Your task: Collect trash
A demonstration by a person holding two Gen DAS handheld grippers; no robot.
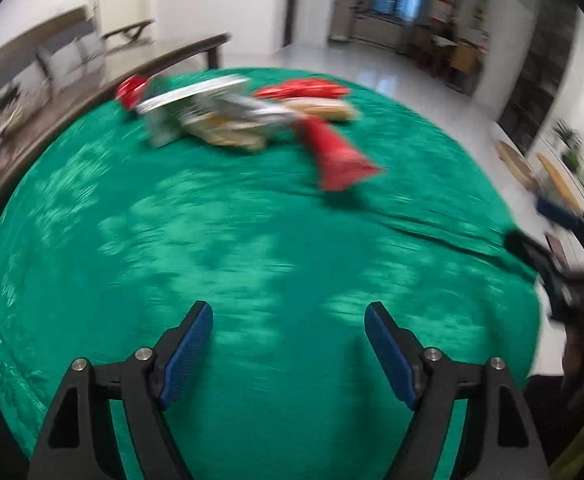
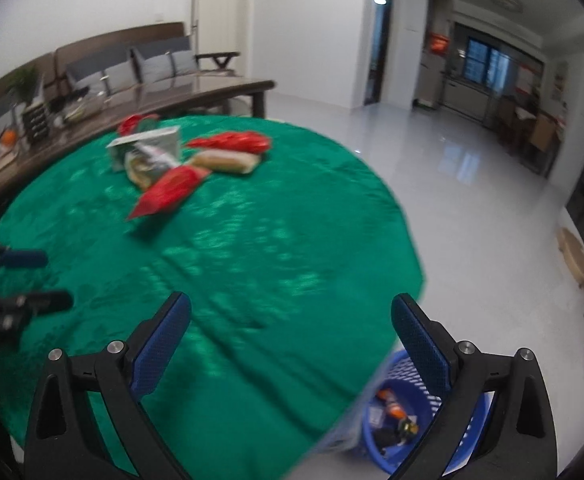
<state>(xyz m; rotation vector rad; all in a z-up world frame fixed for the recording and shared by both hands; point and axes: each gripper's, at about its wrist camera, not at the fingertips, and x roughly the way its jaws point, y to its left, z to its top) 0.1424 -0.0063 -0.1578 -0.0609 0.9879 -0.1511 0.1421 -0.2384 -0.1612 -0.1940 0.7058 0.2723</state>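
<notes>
Left wrist view: my left gripper [image 1: 287, 316] stands wide and empty over the green cloth [image 1: 211, 240]. The trash [image 1: 251, 116], red wrappers, a box and beige packets, lies heaped at the far side, uncollected.

Right wrist view: my right gripper [image 2: 292, 316] is wide, empty, at the table edge. The bin [image 2: 396, 412] on the floor below already holds a few pieces. I judge the task partly done. Pale glossy floor [image 2: 472, 208]; sofa [image 2: 131, 64] behind.

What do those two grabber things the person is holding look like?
Both look alike: the left gripper and right gripper each have two black angular arms with silver round bolts, ending in flat fingers faced with textured blue pads. No cables or markings show.
</notes>
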